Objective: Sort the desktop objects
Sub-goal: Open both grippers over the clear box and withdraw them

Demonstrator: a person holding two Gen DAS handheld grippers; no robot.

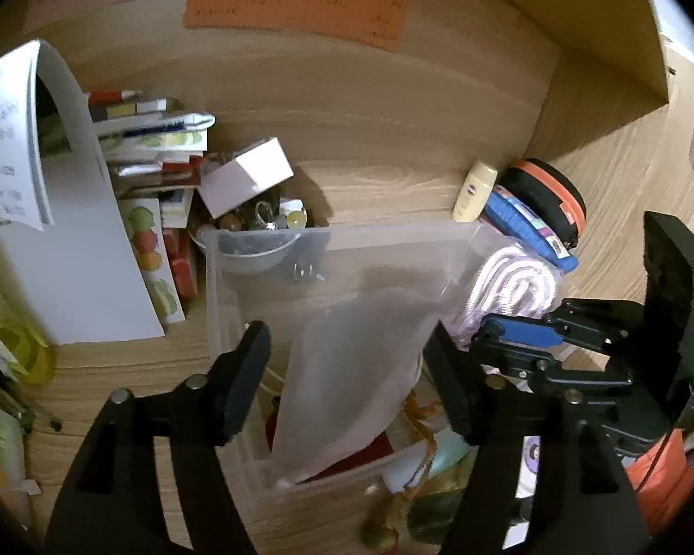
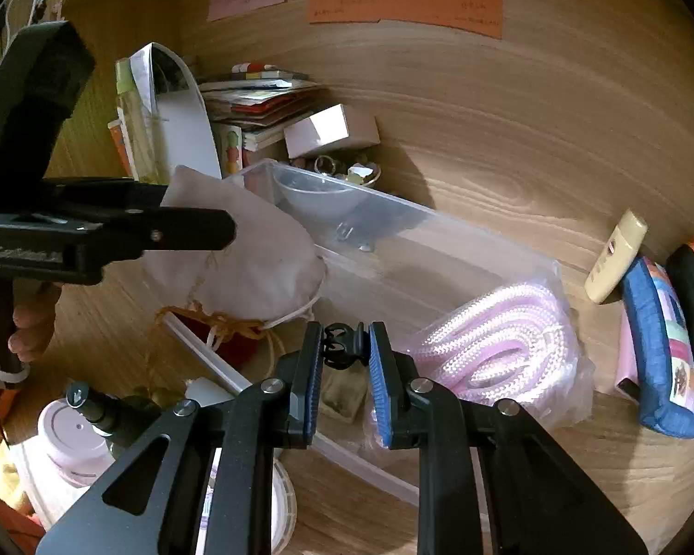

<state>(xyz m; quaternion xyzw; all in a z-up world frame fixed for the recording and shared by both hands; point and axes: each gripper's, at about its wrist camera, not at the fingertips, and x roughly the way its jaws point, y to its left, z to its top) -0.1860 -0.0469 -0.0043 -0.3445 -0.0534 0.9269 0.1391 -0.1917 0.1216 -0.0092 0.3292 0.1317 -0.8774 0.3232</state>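
Observation:
A clear plastic bin (image 1: 347,249) (image 2: 439,231) stands on the wooden desk. A white drawstring pouch (image 1: 347,370) (image 2: 254,254) lies in the bin's near end over a red item. My left gripper (image 1: 347,379) is open, its fingers on either side of the pouch and apart from it. My right gripper (image 2: 345,360) is shut on a small black claw hair clip (image 2: 344,344) and holds it above the bin's near rim. The right gripper also shows in the left wrist view (image 1: 523,337). A bagged pink rope (image 2: 499,347) (image 1: 513,286) lies at the bin's right.
A stack of books (image 1: 152,152), a white box (image 1: 245,175) and a bowl of trinkets (image 1: 254,231) stand behind the bin. A cream tube (image 2: 617,254), a blue pouch (image 2: 661,347) and a black-orange case (image 1: 550,194) lie at the right. A pink jar (image 2: 74,439) stands near left.

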